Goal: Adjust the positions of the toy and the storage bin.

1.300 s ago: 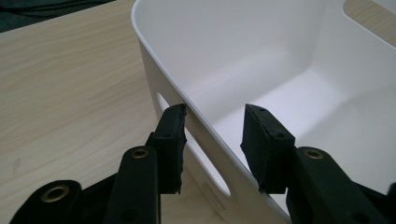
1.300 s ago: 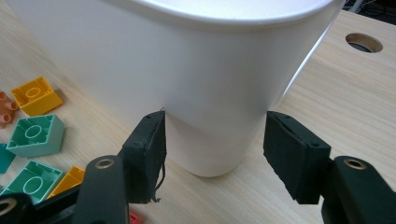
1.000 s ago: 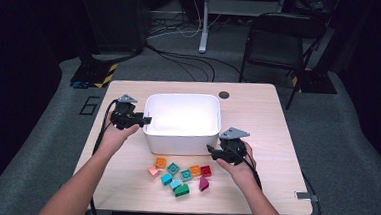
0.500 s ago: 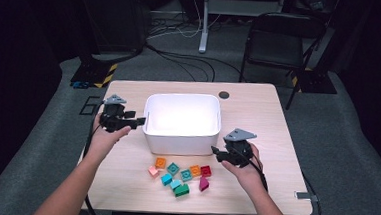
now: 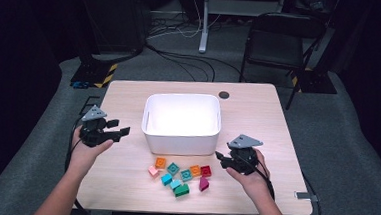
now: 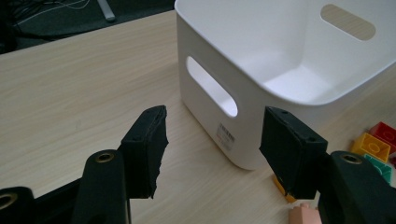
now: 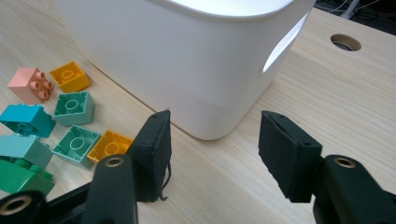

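Both jaws apart and empty, the left gripper's (image 5: 108, 131) having just opened and the right gripper's (image 5: 221, 157) narrowing, they flank the white bin (image 5: 180, 143), which holds nothing while every toy brick (image 5: 180, 174) lies before it, so sorting looks unstarted.

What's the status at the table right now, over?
Left gripper and right gripper open, both empty. White bin empty, toy blocks loose in front of it. Nothing in the way.
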Motion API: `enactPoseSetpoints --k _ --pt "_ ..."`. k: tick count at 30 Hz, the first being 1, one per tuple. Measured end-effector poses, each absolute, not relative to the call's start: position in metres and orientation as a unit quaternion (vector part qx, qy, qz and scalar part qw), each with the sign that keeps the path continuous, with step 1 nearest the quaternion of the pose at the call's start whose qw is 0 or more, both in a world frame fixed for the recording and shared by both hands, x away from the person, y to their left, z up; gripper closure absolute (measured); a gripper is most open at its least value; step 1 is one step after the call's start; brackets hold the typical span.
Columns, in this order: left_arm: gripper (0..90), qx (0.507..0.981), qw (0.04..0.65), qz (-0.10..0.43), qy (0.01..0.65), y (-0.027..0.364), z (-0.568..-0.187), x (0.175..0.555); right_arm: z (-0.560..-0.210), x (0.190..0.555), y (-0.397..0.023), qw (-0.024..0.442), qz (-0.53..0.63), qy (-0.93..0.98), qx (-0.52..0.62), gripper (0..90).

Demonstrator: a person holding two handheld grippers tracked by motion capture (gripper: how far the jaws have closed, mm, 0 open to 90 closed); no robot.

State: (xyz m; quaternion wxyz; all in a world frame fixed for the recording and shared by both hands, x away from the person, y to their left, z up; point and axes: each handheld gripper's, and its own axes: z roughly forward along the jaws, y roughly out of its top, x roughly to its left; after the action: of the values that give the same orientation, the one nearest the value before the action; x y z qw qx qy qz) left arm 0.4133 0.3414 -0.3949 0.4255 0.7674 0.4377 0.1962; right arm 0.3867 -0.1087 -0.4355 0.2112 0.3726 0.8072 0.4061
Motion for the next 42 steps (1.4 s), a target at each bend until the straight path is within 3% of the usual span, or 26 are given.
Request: enactPoseSetpoints --k 19,33,42 --pt "40.7 0.769 0.447 0.178 0.42 0.324 -0.448 0.404 -0.469 0.384 -0.095 0.173 0.391 0.827 0.365 50.1" --pt "40.6 0.788 0.424 0.184 0.406 0.32 -0.472 0.404 -0.489 0.388 -0.075 0.131 0.373 0.845 0.361 48.3" --pt "40.5 0.79 0.426 0.18 0.402 0.317 -0.475 0.404 -0.494 0.389 -0.065 0.128 0.371 0.849 0.354 44.1"
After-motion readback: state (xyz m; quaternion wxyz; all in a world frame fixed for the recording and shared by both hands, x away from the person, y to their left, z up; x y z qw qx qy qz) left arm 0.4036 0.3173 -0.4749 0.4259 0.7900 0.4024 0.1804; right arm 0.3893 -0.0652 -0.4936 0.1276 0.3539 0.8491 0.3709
